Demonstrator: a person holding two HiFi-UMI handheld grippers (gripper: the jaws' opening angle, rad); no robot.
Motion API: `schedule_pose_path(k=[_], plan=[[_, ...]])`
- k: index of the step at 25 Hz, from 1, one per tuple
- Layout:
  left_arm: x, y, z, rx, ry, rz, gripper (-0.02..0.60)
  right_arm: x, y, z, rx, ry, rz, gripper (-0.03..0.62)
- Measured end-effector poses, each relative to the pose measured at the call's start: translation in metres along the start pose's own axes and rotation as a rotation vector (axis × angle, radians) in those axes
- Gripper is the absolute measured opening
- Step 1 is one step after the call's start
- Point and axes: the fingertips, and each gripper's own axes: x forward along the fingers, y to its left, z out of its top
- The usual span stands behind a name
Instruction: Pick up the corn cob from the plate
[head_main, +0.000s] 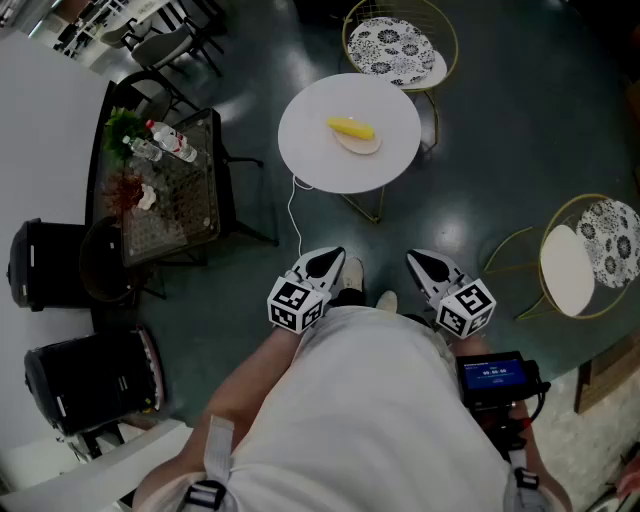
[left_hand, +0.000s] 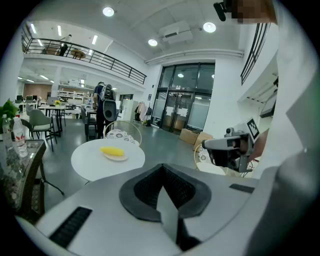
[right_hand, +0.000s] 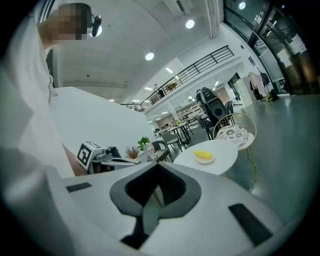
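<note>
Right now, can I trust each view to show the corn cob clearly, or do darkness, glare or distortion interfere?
Head view: dim, pale glare on the floor, yet the corn cob stands out yellow on its plate. Left gripper view: bright, fisheye-bent, cob small but sharp. Right gripper view: equally bent, cob tiny.

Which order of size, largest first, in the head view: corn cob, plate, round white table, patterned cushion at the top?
1. round white table
2. patterned cushion
3. plate and corn cob: nearly alike; the cob covers part of the plate.
</note>
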Motion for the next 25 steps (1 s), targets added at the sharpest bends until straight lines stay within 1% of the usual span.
schedule_pose_path(k=[4, 7, 11, 15, 20, 25], plan=[[0.003, -0.016, 0.0, 0.003, -0.001, -0.006, 0.006, -0.014, -0.005, 0.005, 0.015, -0.034, -0.011, 0.008], [0.0, -0.012, 0.002, 0.016, -0.009, 0.009, 0.006, -0.008, -0.007, 0.005, -0.01, -0.034, -0.002, 0.008], [-0.001, -0.006, 0.003, 0.015, -0.02, 0.027, 0.007, 0.0, -0.006, 0.007, -0.022, -0.026, 0.01, 0.008], [0.005, -0.013, -0.002, 0.011, -0.019, 0.021, 0.006, -0.007, -0.01, 0.006, -0.022, -0.02, -0.004, 0.008], [0.004, -0.012, -0.003, 0.002, -0.023, 0.022, 0.006, -0.005, -0.01, 0.001, -0.021, 0.007, -0.018, 0.008], [0.004, -0.014, -0.003, -0.002, -0.024, 0.022, 0.006, -0.005, -0.011, 0.003, -0.017, 0.009, -0.022, 0.006]])
